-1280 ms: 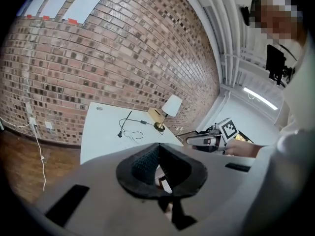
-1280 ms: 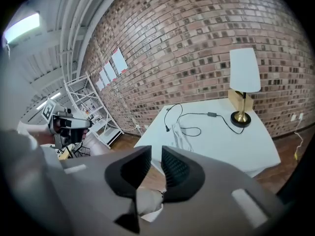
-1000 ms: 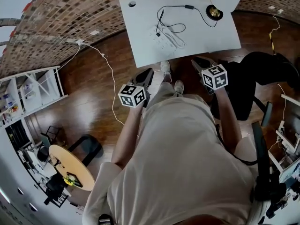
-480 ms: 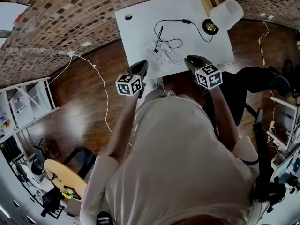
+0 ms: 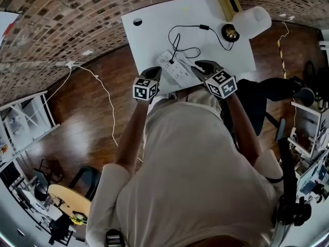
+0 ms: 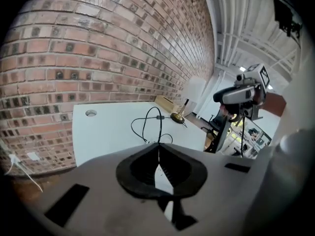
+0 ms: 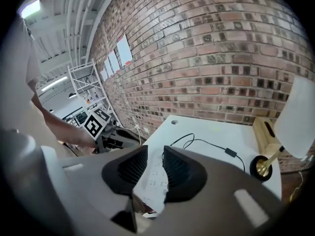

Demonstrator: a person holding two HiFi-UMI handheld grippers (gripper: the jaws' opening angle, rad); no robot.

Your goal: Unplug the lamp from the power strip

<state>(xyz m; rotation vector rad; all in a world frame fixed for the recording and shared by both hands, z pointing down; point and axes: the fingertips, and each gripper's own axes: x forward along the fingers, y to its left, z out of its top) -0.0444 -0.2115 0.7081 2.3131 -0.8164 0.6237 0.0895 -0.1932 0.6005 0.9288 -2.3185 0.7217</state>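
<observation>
While both tools hang over the near edge of the white surface (image 5: pixel 149 32), the plug (image 5: pixel 174 57) sits untouched in the power strip (image 5: pixel 175 66). In the head view the strip lies near the centre of the frame, between the 2 tools. The black cord (image 5: pixel 185 25) loops away from it toward the upper right, where the lamp (image 5: pixel 250 20) stands at the corner of the surface.

The left tongs (image 5: pixel 156 72) are pressed together at the tips with nothing between them; their own view shows only the surface and the cord beyond. The right tongs (image 5: pixel 202 66) have just been opening and stand spread. The right gripper view shows the strip through their gap, lying beyond them and not pinched.

This looks like the approach, with the pull itself not yet begun. To do it well, 1 tool should pin the strip flat, bearing on its body clear of the socket in use; the closed left tongs could press down as they are. The spread right tongs seem better placed to take the plug. They should close squarely on the plug's body, never on the cord, then draw straight out along the pins. A slanted pull would likely drag or lift the light strip, and a tug on the cord could upset the lamp.
</observation>
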